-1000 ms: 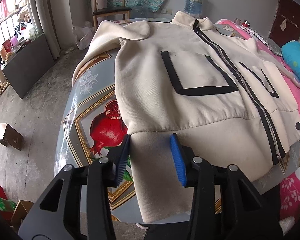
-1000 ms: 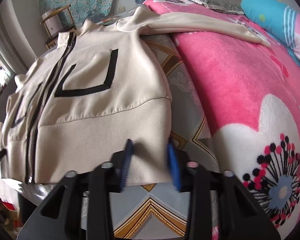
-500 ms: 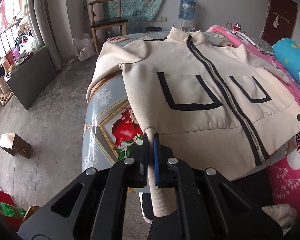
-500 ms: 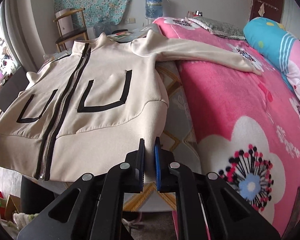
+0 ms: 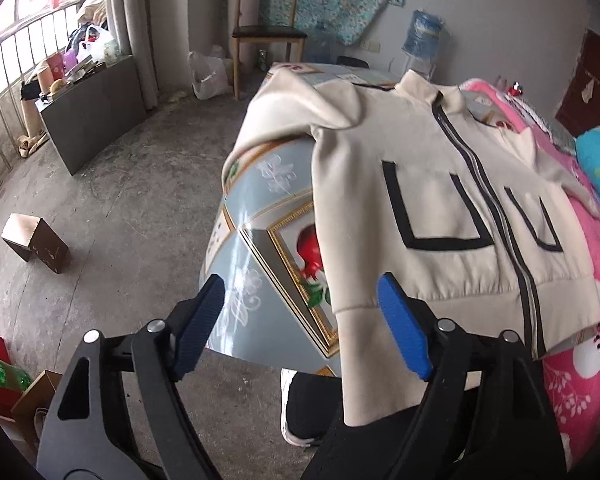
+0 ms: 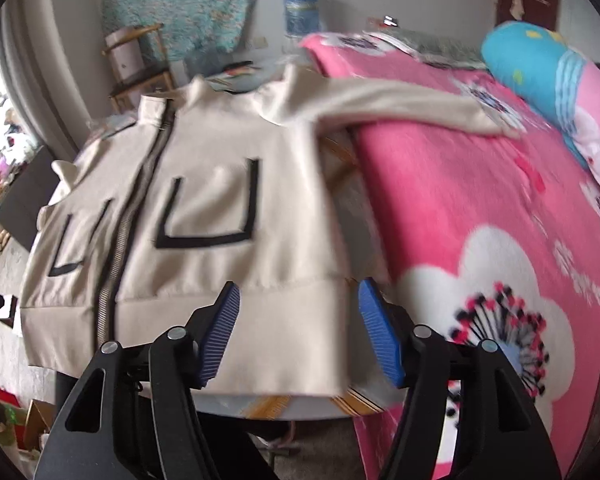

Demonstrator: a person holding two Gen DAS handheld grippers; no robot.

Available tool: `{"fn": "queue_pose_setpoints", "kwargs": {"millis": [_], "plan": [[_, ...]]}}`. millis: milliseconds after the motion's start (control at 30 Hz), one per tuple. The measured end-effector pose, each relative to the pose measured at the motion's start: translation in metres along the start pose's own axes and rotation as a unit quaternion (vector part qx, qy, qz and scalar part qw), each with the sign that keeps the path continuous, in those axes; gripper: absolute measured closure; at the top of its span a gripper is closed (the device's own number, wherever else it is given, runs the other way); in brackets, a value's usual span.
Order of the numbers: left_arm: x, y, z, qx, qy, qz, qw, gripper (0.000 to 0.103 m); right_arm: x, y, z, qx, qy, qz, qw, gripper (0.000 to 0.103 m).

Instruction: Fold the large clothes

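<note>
Jacket (image 5: 428, 184) flat on table (image 5: 256, 216), front up, collar at far end, hem at near edge, overhanging. One sleeve (image 5: 364, 360) hangs off near edge; other sleeve (image 6: 412, 108) stretched right onto bed (image 6: 460, 200). Bed just right of table. Pillow (image 6: 540, 68) on bed, far right. Chair (image 5: 266, 36) behind table by wall. Box (image 5: 36, 240) on floor, left of table.

No readable text in either view.
You'll find no legible words, brand marks or numbers on the cream jacket (image 5: 420, 184); its black lines are only trim; the table (image 5: 256, 216) carries a printed fruit picture and white ornament, no lettering; the water bottle's (image 6: 300, 8) label is too blurred for you to read.
</note>
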State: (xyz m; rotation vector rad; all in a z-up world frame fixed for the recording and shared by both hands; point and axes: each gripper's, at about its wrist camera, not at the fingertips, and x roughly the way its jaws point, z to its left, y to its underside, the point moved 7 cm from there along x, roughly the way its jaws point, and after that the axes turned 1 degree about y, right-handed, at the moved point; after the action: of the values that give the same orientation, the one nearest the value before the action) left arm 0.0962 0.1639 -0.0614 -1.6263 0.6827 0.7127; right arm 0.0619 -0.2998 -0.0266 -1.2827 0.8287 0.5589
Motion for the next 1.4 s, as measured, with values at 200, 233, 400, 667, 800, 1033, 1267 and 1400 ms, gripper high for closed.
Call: {"fn": "queue_pose_setpoints", "kwargs": {"millis": [200,233,400,667,800,1033,1267,1400], "plan": [[0.012,-0.038,-0.009,-0.010,-0.020,-0.025,0.9994,0.015,0.034,-0.024,0.094,-0.085,-0.047,0.011,0.995,0.019],[0.016,-0.041,-0.014,-0.008,-0.018,-0.023,0.9995,0.015,0.042,-0.023,0.111,-0.101,-0.053,0.017,0.993,0.018],[0.058,-0.045,-0.062,0.038,0.005,0.032,0.9988,0.015,0.080,-0.004,0.169,-0.157,-0.066,0.070,0.983,0.015],[0.107,-0.018,-0.109,0.102,0.005,0.093,0.9904,0.015,0.105,0.019,0.177,-0.174,-0.055,0.099,0.978,0.007],[0.112,-0.007,-0.108,0.105,0.005,0.101,0.9893,0.014,0.108,0.021,0.175,-0.161,-0.067,0.100,0.979,0.006],[0.111,-0.004,-0.104,0.103,-0.004,0.103,0.9893,0.008,0.111,0.019,0.175,-0.158,-0.059,0.105,0.980,0.006],[0.113,-0.005,-0.103,0.107,-0.006,0.102,0.9890,0.006,0.110,0.020,0.174,-0.159,-0.058,0.089,0.982,0.006],[0.112,-0.005,-0.104,0.114,-0.001,0.098,0.9886,0.006,0.110,0.020,0.174,-0.157,-0.056,0.092,0.982,0.006]]}}
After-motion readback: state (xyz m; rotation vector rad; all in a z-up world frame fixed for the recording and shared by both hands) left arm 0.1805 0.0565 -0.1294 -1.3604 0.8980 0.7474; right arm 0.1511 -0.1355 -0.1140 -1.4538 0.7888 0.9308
